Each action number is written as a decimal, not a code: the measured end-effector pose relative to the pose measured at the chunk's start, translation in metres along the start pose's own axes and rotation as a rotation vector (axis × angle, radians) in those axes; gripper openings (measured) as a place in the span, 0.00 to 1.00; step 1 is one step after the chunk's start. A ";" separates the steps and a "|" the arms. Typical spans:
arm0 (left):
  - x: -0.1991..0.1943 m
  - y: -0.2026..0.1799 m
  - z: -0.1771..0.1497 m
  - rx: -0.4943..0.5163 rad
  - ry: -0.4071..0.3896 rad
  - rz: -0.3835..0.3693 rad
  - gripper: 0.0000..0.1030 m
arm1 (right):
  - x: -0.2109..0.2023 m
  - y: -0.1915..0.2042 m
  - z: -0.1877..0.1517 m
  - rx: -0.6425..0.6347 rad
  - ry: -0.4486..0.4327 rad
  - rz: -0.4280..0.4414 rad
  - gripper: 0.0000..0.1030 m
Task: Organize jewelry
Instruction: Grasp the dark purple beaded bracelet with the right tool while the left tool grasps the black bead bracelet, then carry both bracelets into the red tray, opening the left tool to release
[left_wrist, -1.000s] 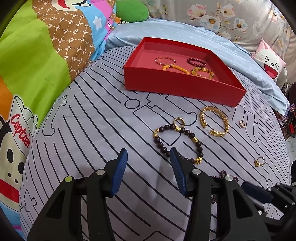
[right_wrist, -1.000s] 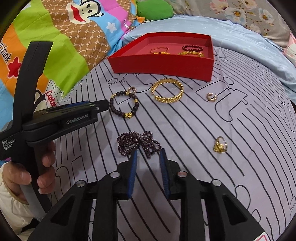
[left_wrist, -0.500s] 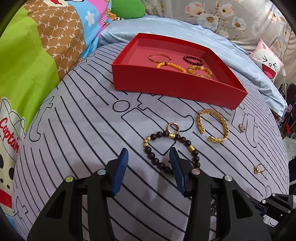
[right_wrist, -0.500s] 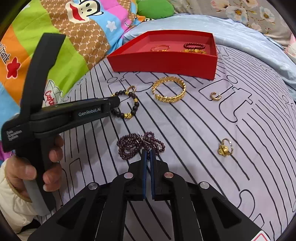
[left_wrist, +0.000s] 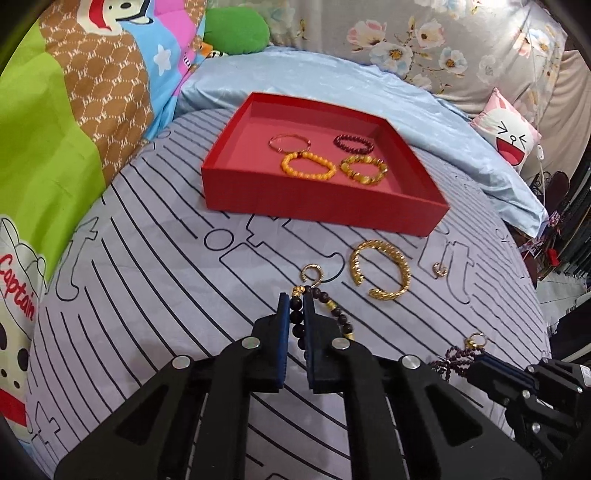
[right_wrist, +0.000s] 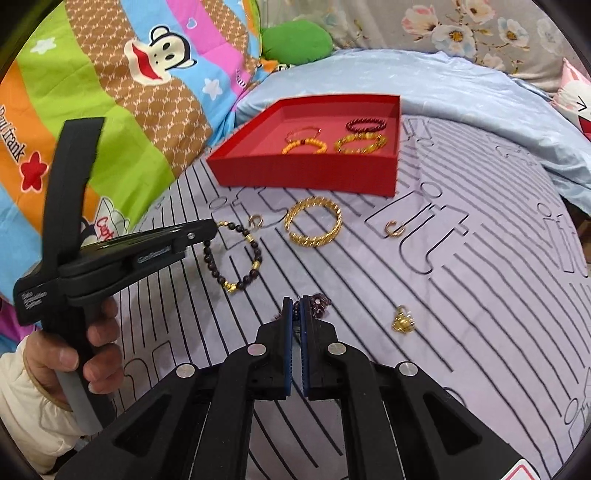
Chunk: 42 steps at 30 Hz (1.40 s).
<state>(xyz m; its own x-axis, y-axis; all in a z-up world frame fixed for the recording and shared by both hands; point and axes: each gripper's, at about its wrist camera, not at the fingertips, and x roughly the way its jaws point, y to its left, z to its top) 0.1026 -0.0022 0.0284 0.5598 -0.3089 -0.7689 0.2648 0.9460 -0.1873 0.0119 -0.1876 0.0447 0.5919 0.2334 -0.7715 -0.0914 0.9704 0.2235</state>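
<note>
In the left wrist view, your left hand-held gripper (left_wrist: 296, 308) has just snapped closed on the dark bead bracelet (left_wrist: 325, 306), ready for the red box (left_wrist: 321, 206) at 12 o'clock, which holds four bracelets. In the right wrist view, your right hand-held gripper (right_wrist: 296, 308) pinches the purple bead string (right_wrist: 318, 305); one gold bangle (right_wrist: 314, 223) and three small rings wait on the bed (right_wrist: 480, 295).

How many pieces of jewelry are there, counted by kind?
Bracelets in red box: 4
Bead strands held in the grippers: 2
Gold bangle on the bedsheet: 1
Small gold rings on the bedsheet: 3
Total: 10
</note>
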 end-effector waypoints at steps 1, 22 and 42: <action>-0.006 -0.002 0.002 0.006 -0.010 -0.003 0.07 | -0.002 -0.001 0.001 0.002 -0.006 -0.002 0.04; -0.060 -0.007 0.065 0.037 -0.147 -0.038 0.07 | -0.041 -0.035 0.071 0.045 -0.180 -0.043 0.04; 0.004 0.009 0.147 0.098 -0.148 0.155 0.07 | 0.022 -0.047 0.160 -0.032 -0.186 -0.148 0.04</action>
<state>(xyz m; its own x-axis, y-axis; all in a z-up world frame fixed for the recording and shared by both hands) 0.2228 -0.0098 0.1135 0.7069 -0.1787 -0.6844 0.2378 0.9713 -0.0079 0.1573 -0.2384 0.1130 0.7376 0.0763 -0.6709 -0.0163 0.9953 0.0953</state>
